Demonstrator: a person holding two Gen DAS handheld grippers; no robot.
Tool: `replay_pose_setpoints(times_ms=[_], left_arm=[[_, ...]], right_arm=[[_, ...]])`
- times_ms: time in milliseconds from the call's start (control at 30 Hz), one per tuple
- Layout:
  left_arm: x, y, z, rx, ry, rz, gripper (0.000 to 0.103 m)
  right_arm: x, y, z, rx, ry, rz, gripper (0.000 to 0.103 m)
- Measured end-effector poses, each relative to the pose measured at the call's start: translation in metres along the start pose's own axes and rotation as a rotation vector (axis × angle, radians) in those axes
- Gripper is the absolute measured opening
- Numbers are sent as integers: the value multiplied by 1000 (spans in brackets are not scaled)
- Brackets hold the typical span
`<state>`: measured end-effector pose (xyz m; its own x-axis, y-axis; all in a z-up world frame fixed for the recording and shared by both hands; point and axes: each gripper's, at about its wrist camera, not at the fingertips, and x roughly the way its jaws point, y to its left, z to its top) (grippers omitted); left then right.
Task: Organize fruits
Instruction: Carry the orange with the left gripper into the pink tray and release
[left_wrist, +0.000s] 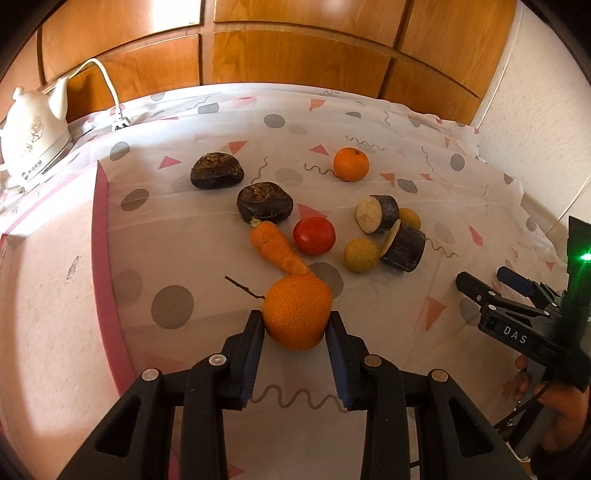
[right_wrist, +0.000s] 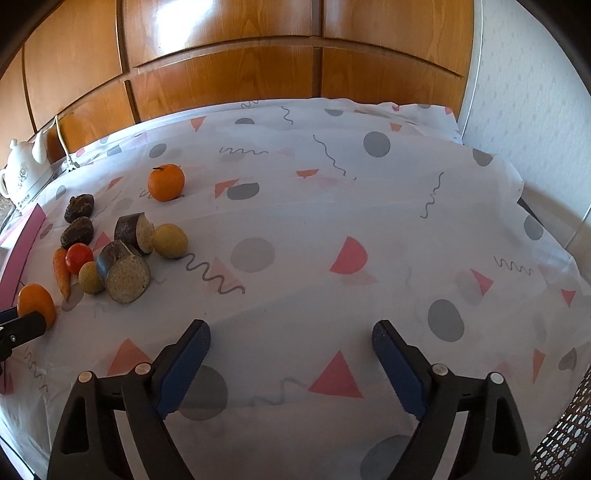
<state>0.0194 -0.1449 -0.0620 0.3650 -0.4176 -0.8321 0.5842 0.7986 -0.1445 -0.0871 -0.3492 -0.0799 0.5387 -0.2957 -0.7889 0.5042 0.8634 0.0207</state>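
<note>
**Left jaws clamped on an orange; right jaws spread over bare cloth**

The left wrist view shows the left gripper (left_wrist: 295, 325) with its jaws pressed on both sides of a near orange (left_wrist: 297, 312) on the patterned tabletop (left_wrist: 369, 122), beside a carrot (left_wrist: 275, 245). Only the right wrist view shows the right gripper (right_wrist: 291, 332) with jaws wide apart, holding nothing. A second orange (right_wrist: 166, 182) sits farther back, apart from the tomato (right_wrist: 79, 256) and cut eggplant pieces (right_wrist: 123, 271).
</note>
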Motion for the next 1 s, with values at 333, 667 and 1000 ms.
replay_pose_setpoints(times_ms=[333, 667, 1000], left_arm=[[-28, 10, 1, -32, -67, -15, 34], [-76, 54, 10, -165, -189, 12, 34], [-82, 142, -1, -407, -215, 277, 34]], right_arm=[[-2, -15, -2, 37, 2, -34, 91], [-3, -27, -5, 85, -15, -76, 91], [-3, -45, -7, 173, -48, -151, 91]])
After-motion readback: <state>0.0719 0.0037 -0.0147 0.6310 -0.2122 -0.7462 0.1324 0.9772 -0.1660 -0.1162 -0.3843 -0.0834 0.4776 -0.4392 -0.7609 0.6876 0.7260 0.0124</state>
